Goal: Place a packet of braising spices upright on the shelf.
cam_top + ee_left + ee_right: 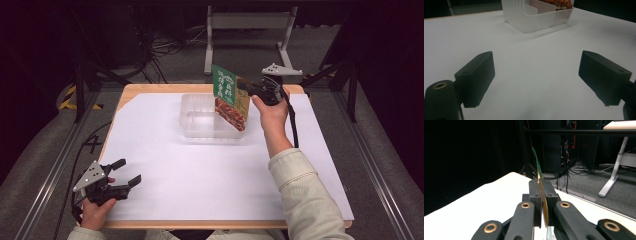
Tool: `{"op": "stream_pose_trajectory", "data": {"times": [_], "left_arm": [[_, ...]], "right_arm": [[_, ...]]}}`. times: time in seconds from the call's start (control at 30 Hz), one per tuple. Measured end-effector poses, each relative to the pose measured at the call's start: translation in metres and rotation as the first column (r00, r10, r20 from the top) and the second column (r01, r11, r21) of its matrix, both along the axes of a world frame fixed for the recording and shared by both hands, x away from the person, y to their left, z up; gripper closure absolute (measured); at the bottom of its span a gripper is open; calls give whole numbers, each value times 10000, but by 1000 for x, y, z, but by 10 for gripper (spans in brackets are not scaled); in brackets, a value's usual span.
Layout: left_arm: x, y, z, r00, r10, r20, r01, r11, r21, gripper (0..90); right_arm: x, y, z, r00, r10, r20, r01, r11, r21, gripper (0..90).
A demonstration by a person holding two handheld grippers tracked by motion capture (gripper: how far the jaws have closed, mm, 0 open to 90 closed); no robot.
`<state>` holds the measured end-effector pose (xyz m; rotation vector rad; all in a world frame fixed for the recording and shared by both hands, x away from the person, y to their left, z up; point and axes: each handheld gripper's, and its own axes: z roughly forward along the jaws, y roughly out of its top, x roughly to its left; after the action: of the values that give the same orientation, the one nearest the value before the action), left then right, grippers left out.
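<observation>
The right gripper [250,90] has its jaws clenched on the edge of a green packet [229,97], and the right gripper view confirms it: the thin packet [541,195] is pinched flat between the two black jaws. The packet hangs tilted over the right end of the clear bin [197,122] at the far middle of the table [165,170], its lower end dipping inside the bin's rim. From the left gripper view, the bin [534,17] shows a divider inside, and the packet's printed end [557,3] peeks over the far compartment.

Down at the near left corner, the left gripper [127,175] waits low over the table, jaws released and holding nothing.

So this looks like the placing step, packet going into the bin. The next move likely calls for lowering it until it rests in that compartment, then opening the jaws. The risk: the tilted packet could catch on the rim or flop out.
</observation>
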<state>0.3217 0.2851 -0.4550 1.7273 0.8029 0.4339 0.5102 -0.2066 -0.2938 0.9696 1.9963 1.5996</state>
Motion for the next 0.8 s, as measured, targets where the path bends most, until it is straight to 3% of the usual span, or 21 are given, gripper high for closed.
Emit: {"op": "stream_pose_trajectory", "data": {"times": [0.8], "left_arm": [[0,0,0,10000,19,10,-19,10000,12,144]], "right_arm": [[-2,-18,-8,9983,-529,-248,530,9986,29,882]]}}
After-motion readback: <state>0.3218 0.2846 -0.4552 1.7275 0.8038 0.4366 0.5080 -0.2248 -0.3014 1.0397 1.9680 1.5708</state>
